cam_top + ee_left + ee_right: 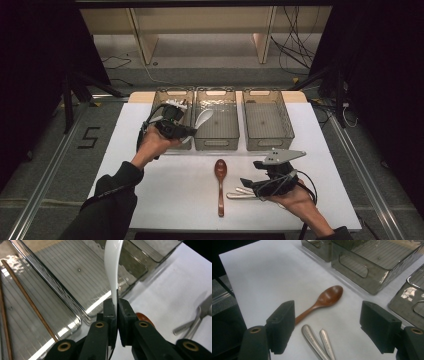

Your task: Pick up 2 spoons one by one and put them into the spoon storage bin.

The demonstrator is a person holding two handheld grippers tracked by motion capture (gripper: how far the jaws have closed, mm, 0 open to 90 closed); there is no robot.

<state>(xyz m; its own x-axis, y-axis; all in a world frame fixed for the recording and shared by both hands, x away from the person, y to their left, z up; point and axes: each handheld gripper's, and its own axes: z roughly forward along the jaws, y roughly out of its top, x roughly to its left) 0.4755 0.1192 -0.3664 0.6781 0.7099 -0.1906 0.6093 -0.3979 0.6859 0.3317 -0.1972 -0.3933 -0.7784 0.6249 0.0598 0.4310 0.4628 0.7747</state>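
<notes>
Right gripper (328, 322): jaws spread, empty, over 2 metal handles (318, 342) beside wooden spoon (323, 300). Left gripper (117, 312): jaws pinching white spoon (112, 267) by its handle, above the middle bin (216, 142) of 3.

Dark long sleeves, black grippers, brass-ringed screw holes, black cables, grey three-cornered plate (282, 156)

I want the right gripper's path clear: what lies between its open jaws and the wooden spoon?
In the right gripper view, two metal handles lie side by side between the right gripper and the wooden spoon; otherwise bare white table.
</notes>
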